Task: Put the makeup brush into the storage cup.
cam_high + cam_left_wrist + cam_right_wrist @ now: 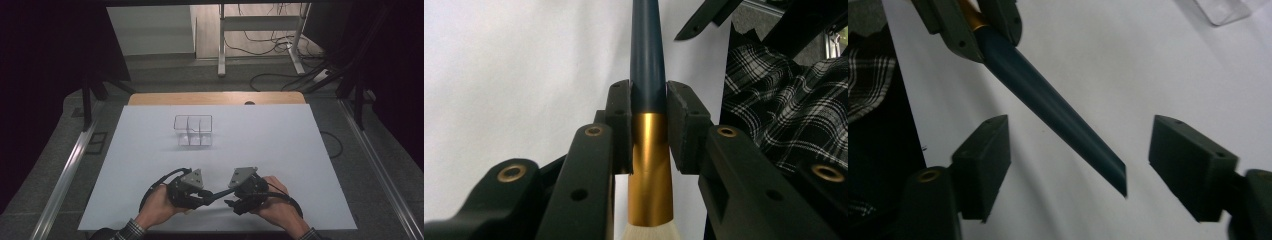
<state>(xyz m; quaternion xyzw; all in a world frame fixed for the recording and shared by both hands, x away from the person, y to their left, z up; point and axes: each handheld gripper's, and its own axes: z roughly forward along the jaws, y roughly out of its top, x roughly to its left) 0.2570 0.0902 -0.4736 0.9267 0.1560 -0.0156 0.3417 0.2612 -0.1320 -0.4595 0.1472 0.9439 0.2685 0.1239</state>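
A brush with a dark blue tapered handle [647,50], a gold ferrule [651,165] and white bristles [651,232] is clamped in my left gripper [649,107], whose pads press on the handle just above the ferrule. In the high view both grippers sit near the table's front edge, the left gripper [202,196] pointing right and the right gripper [231,199] pointing left. The handle [1048,105] reaches from the left gripper [973,20] into the gap of my right gripper [1080,135]. Its jaws stand apart on either side of the handle's tip, with clear space on both sides.
A clear plastic organiser box [193,131] with compartments stands at the middle of the white table sheet [280,150]; a corner of the box [1223,10] appears in the right gripper view. A plaid sleeve [784,100] is close on the right. Cables and a desk frame [260,30] lie beyond the table.
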